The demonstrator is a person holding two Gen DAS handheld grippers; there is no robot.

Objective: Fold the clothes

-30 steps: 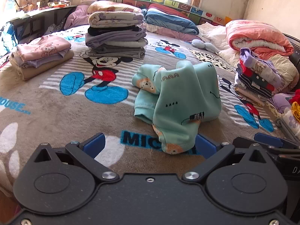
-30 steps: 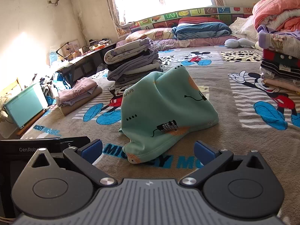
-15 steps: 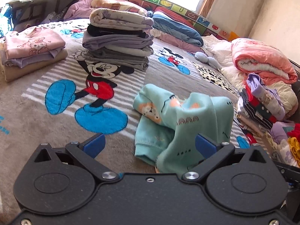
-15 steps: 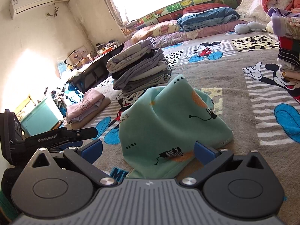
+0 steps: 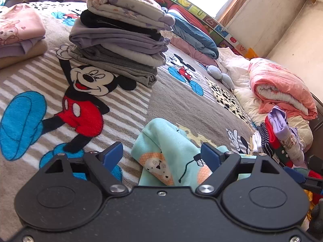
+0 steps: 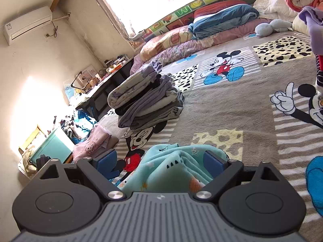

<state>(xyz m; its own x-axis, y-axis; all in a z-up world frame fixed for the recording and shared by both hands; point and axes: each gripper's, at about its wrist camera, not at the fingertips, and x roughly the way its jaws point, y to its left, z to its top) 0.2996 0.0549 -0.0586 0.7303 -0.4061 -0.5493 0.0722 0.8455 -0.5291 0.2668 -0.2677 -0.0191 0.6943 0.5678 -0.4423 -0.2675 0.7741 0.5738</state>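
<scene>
A crumpled mint-green child's garment [image 5: 171, 153] with cartoon prints lies bunched on the Mickey Mouse blanket [image 5: 177, 98]. My left gripper [image 5: 161, 156] is open right over it, and cloth rises between the blue fingertips [image 5: 112, 155]. In the right wrist view the same mint-green garment [image 6: 177, 165] fills the gap of my open right gripper [image 6: 160, 161]. Neither pair of jaws presses the cloth. The garment's lower part is hidden under both gripper bodies.
A tall stack of folded grey and lilac clothes [image 5: 121, 40] stands behind. A smaller pink and beige folded pile [image 5: 18, 38] sits at the left. Unfolded clothes [image 5: 278, 139] and a rolled pink quilt [image 5: 282, 92] lie at the right; pillows line the wall.
Both grippers have moved forward and down onto the mint-green garment, which now sits between their fingers. The garment looks more bunched up. Both stayed open.
</scene>
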